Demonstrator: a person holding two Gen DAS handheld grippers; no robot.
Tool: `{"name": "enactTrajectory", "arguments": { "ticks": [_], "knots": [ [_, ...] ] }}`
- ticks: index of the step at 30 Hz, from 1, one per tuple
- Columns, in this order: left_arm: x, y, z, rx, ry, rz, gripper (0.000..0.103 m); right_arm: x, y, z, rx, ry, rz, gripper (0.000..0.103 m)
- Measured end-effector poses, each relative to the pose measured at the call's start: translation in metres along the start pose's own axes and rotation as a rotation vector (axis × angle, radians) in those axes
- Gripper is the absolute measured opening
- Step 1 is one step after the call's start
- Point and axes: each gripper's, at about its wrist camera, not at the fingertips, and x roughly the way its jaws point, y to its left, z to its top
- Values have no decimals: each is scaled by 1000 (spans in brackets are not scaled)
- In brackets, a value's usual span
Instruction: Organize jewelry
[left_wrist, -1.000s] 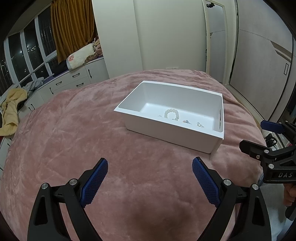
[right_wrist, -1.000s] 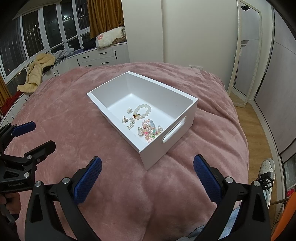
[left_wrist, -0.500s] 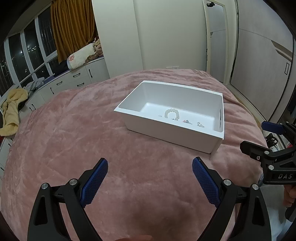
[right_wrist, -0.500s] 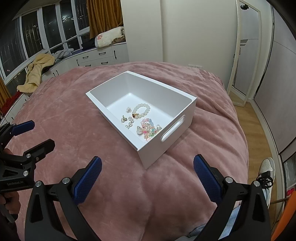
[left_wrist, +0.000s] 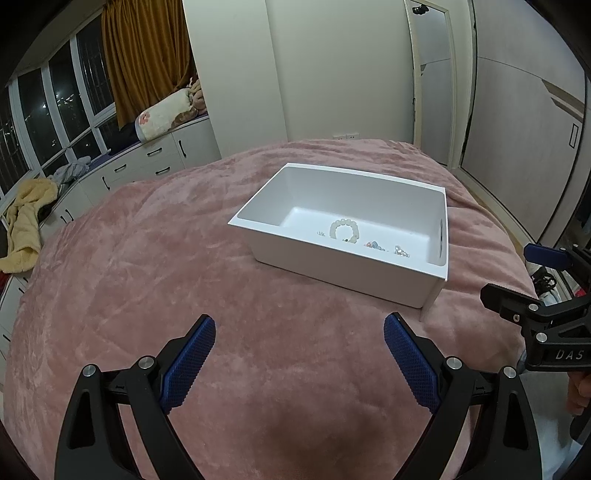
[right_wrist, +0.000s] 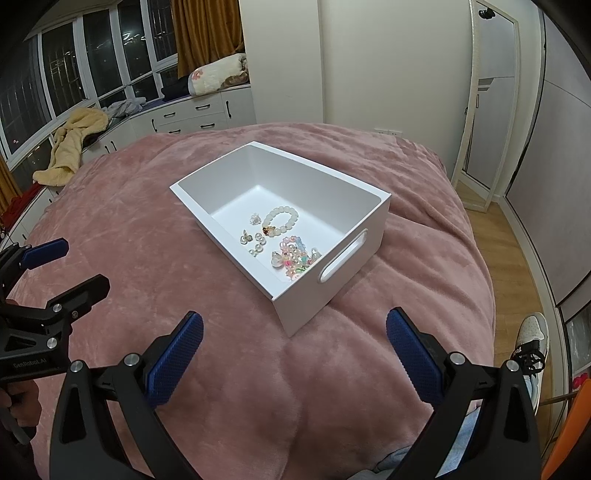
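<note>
A white plastic box (right_wrist: 236, 254) with a handle slot stands on the pink blanket (right_wrist: 155, 266). Inside lie a pale bead bracelet (right_wrist: 280, 220), several small pearl earrings (right_wrist: 253, 242) and a colourful bead bracelet (right_wrist: 295, 258). In the left wrist view the box (left_wrist: 332, 266) shows the pale bracelet (left_wrist: 344, 230) over its near wall. My left gripper (left_wrist: 299, 343) hovers open over the blanket, short of the box. My right gripper (right_wrist: 293, 338) is open too, just before the box's near corner. Both hold nothing.
The bed's edge drops off to the right, with wooden floor (right_wrist: 517, 258) and a shoe (right_wrist: 530, 339) there. White drawers (right_wrist: 192, 114) and a yellow garment (right_wrist: 74, 144) line the windows at the far left. A tall mirror (right_wrist: 487, 103) leans at the back right.
Both grippers stay open and nearly still. The right wrist view has drifted slightly, so the box sits a touch further left and up.
</note>
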Motion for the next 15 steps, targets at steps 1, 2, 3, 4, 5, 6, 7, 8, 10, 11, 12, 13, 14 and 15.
{"name": "enactTrajectory", "arguments": {
  "ticks": [1,2,3,4,5,6,7,8,10,11,12,13,14,15],
  "knots": [
    [0,0,0,0,0,-1,94,0,0,0,-1,0,-1,98],
    [0,0,0,2,-2,0,94,0,0,0,-1,0,-1,98],
    [0,-1,1,3,-1,0,94,0,0,0,2,-1,-1,98],
    [0,-1,1,3,-1,-2,94,0,0,0,2,0,-1,98],
    [-1,-1,1,2,-2,-1,94,0,0,0,1,0,-1,98],
    [0,-1,1,2,-2,1,94,0,0,0,2,-1,0,98],
    [0,-1,1,2,-2,0,94,0,0,0,1,-1,0,98],
    [0,-1,1,2,-1,-1,94,-1,-1,-1,1,-1,-1,98],
    [-1,-1,1,4,-1,0,94,-1,-1,-1,4,-2,0,98],
    [-1,-1,2,6,-3,0,94,-1,-1,-1,3,-2,0,98],
    [-1,-1,2,7,-4,0,94,-1,-1,0,3,-3,-2,98],
    [-1,-2,2,7,-4,-1,94,-1,-2,0,5,-3,-2,98],
    [-1,-2,3,8,-4,-1,94,-2,-2,0,7,-3,-1,98],
    [-2,-2,2,7,-4,-1,94,-2,-2,0,5,-3,-3,98]
  ]
}}
